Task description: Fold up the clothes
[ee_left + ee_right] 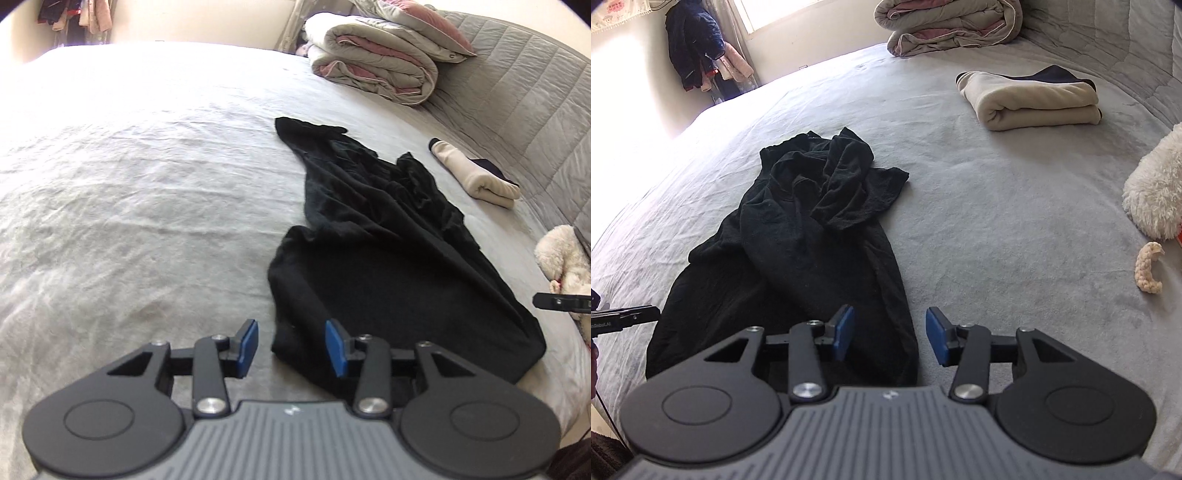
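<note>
At twelve o'clock on the grey bed (997,229) we see a rolled grey-and-pink duvet (945,26) lying against the quilted headboard (517,92). At three o'clock we find a fluffy white plush toy (1156,192), with a small cream braided piece (1149,271) just beside it on the sheet. At ten o'clock, coats and jackets (694,51) hang beside a bright window (783,14).
</note>
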